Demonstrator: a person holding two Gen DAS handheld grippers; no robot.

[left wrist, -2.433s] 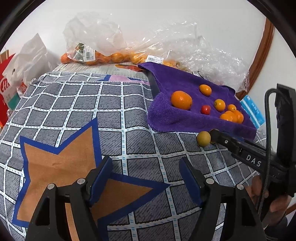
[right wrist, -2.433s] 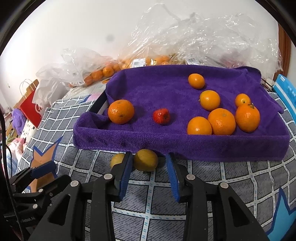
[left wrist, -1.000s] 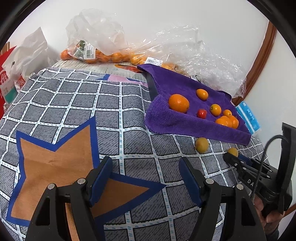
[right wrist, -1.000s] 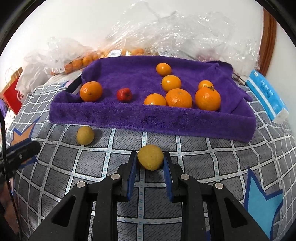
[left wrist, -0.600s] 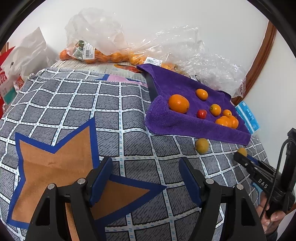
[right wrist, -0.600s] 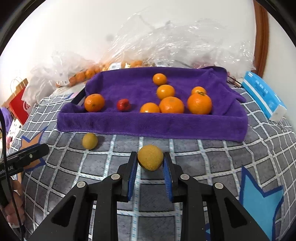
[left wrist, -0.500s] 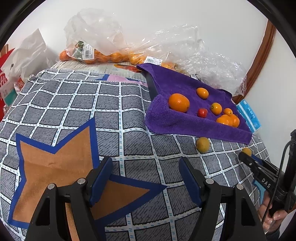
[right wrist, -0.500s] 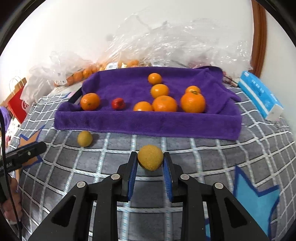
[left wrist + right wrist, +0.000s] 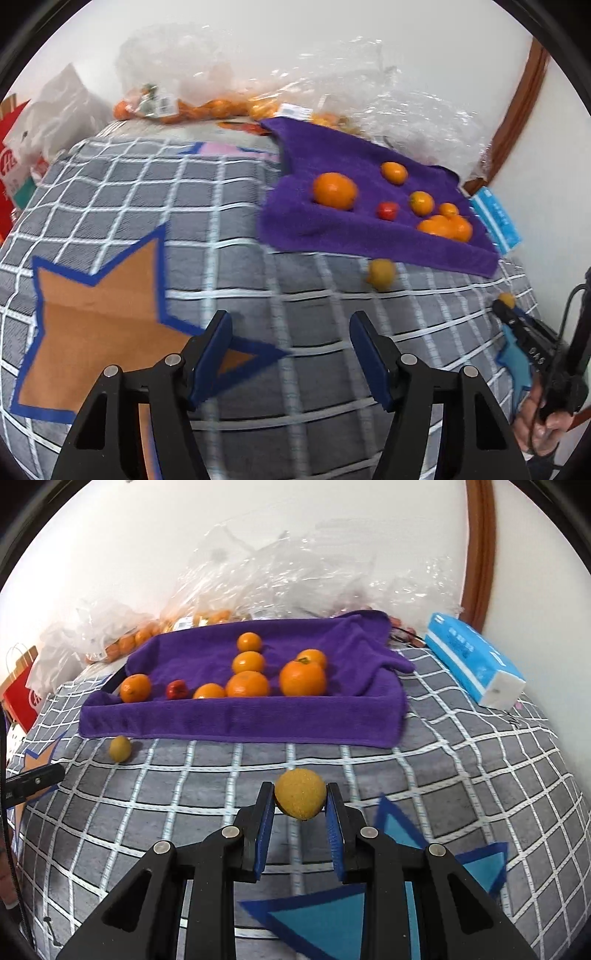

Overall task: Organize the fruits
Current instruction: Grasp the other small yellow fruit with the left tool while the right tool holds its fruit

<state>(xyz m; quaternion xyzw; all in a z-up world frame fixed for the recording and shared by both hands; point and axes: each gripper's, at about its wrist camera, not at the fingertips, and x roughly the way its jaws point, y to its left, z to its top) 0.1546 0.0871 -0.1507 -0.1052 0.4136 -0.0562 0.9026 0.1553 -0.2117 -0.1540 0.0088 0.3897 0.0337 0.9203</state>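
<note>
My right gripper [image 9: 300, 805] is shut on a yellow fruit [image 9: 300, 793] and holds it above the checked cloth, in front of the purple towel [image 9: 240, 716]. The towel holds several oranges [image 9: 302, 679] and a small red fruit [image 9: 176, 689]. A second yellow fruit [image 9: 120, 748] lies on the cloth just before the towel's front left edge; it also shows in the left wrist view [image 9: 381, 274]. My left gripper [image 9: 290, 354] is open and empty, well back from the towel [image 9: 354, 229]. The right gripper [image 9: 508, 308] shows at that view's right edge.
Clear plastic bags [image 9: 122, 635] with more oranges lie behind the towel by the wall. A blue tissue pack [image 9: 474, 664] lies to the towel's right. A red paper bag [image 9: 18, 690] stands at far left. The checked cloth [image 9: 147, 206] carries star patches.
My right gripper closed on the yellow fruit by the towel's front edge, then lifted and drew it back and to the right. My left gripper stayed open, shifting slightly.
</note>
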